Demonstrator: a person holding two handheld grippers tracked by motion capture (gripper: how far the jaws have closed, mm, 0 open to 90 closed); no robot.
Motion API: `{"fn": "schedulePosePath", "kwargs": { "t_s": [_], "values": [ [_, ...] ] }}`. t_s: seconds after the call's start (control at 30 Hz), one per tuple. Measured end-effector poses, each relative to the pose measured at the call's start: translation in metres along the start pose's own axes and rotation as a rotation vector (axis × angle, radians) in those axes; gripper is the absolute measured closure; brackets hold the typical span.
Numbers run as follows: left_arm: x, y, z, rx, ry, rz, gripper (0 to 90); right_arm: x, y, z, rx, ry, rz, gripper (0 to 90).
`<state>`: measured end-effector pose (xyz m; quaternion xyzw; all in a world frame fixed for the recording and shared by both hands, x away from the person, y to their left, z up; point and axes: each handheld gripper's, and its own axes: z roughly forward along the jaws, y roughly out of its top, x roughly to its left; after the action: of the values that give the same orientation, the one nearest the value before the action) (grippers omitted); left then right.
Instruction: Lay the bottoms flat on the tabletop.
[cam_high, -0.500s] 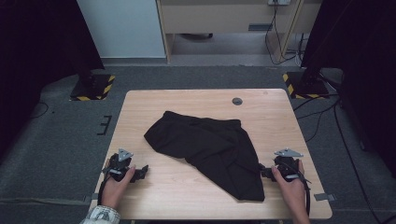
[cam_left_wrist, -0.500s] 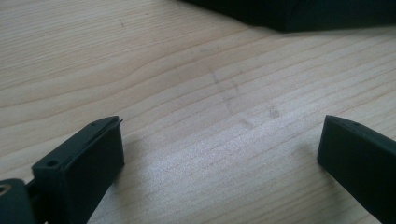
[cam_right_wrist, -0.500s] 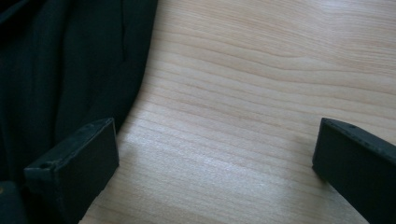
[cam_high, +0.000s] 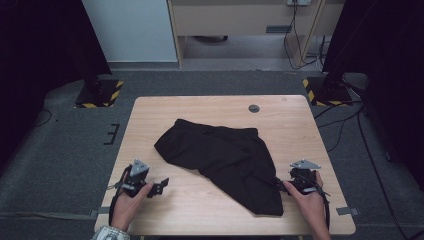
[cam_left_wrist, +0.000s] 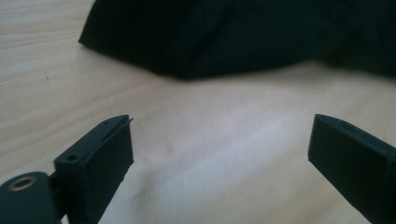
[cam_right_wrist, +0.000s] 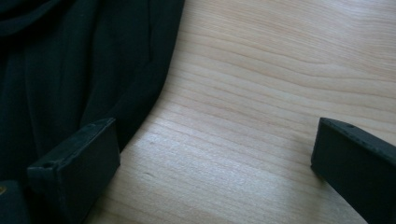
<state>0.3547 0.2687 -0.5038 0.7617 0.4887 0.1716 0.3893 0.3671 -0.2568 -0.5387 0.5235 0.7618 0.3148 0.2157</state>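
Nothing much has changed since half a second ago: the black cloth (cam_high: 222, 160) lies crumpled in the middle of the wooden table (cam_high: 200, 107) as before, and both hands stay low at the near edge. The left gripper (cam_high: 161, 186) sits at about 8 o'clock from the cloth, jaws spread wide over bare wood, not touching it. The right gripper (cam_high: 281, 186) at 4 o'clock is spread too, one jaw over the cloth's edge, though its tips are hard to see against the dark cloth.
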Motion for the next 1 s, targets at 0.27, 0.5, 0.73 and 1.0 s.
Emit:
{"fn": "schedulePosePath", "kwargs": {
  "t_s": [0.27,0.5,0.73,1.0],
  "values": [
    [-0.003,0.070,0.033,0.016,0.092,0.080,11.1,0.000,-0.001,-0.001,-0.003,0.022,-0.012,2.6],
    [-0.023,0.116,0.083,0.013,0.115,0.165,11.8,0.002,-0.003,-0.003,-0.006,0.025,-0.014,4.1],
    [-0.007,0.121,0.101,-0.009,0.152,0.121,10.9,0.003,-0.008,-0.009,-0.012,0.034,-0.024,5.7],
    [-0.001,0.106,0.116,0.121,0.131,0.134,40.6,0.005,-0.008,-0.009,-0.012,0.033,-0.018,5.7]
  ]
}}
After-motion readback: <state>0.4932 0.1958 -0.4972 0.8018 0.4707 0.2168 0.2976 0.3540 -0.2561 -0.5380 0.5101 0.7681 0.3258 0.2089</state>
